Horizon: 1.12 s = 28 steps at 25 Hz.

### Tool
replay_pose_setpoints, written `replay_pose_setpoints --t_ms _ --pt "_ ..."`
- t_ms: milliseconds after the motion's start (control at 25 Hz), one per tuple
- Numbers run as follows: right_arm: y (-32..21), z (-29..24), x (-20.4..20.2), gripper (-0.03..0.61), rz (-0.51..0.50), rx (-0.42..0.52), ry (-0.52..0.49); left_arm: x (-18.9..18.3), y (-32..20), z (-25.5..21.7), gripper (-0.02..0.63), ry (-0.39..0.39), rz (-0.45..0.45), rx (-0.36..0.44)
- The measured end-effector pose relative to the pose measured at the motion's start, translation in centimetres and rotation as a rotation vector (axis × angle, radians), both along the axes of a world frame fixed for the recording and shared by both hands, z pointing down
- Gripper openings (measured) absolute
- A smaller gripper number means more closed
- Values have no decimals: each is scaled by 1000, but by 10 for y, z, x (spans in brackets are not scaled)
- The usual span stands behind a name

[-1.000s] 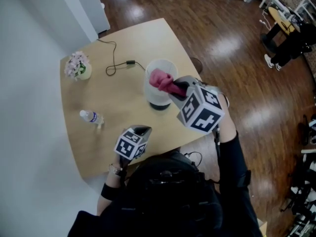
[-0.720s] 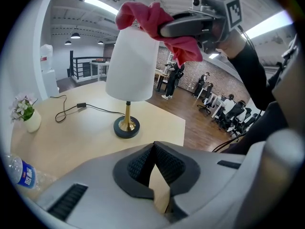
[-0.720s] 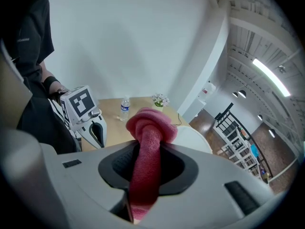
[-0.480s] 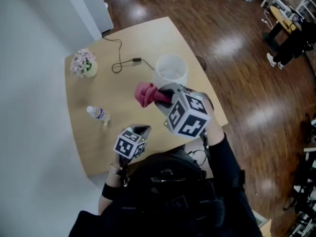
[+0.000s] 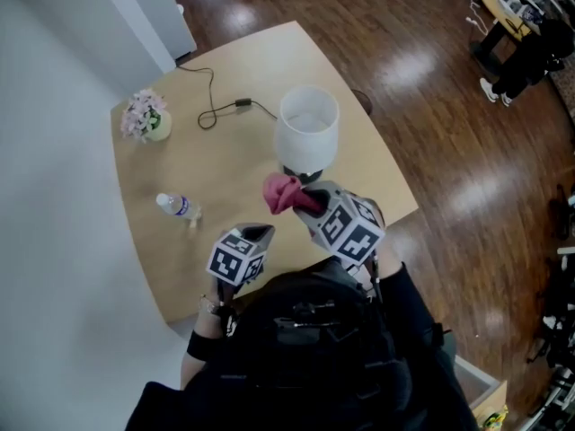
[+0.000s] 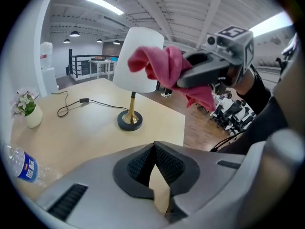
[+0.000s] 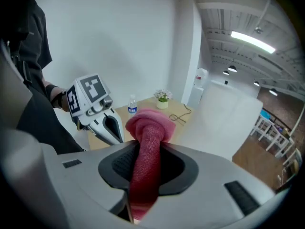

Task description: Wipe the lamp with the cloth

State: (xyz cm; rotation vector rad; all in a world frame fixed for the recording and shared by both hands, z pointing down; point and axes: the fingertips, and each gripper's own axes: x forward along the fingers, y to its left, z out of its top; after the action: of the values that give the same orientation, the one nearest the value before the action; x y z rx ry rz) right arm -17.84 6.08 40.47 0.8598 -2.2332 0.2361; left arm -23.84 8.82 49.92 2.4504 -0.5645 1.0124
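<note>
Clamping R gripper [image 5: 308, 201] jaws on pink cloth [image 5: 281, 193], hovering it over table [image 5: 225, 151], just beside base of upright lamp [image 5: 307, 133]. Holding L gripper [image 5: 259, 234] near table's front edge, jaws closed, nothing between.

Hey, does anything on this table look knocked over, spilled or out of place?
Nothing stands out. The lamp and flower vase stand upright, the lamp's cord lies flat on the table, and the pink cloth is held in the right claw.

Office hall: wood floor [image 5: 431, 88], strip lights [image 6: 102, 4].
</note>
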Motion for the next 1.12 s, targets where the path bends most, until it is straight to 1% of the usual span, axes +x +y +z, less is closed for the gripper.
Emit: replay_pose_setpoints --t_ms 160,320,440,560,640,800,920,1000,1120 --pt "7 53 27 104 98 -84 -4 5 0 10 -5 -18 14 -18" --pt "3 97 55 104 199 -135 -34 13 3 19 -5 -45 29 -31" --pt "-11 120 76 104 290 -140 -84 17 7 22 -5 -74 45 -46" --pt "-36 138 95 104 352 -111 -131 21 10 25 -5 -104 48 -55" --pt "-54 151 101 104 355 -84 -145 22 12 28 -5 -126 40 -57" --pt "-84 159 104 104 298 4 -191 31 14 27 -5 -157 16 -58" --pt "-98 155 105 104 251 63 -235 42 12 19 -5 -128 -28 -74" --pt "-103 157 108 104 227 72 -267 49 11 16 -5 -108 -64 -84" --pt "-110 160 108 104 191 84 -315 53 14 16 -5 -115 -96 -97"
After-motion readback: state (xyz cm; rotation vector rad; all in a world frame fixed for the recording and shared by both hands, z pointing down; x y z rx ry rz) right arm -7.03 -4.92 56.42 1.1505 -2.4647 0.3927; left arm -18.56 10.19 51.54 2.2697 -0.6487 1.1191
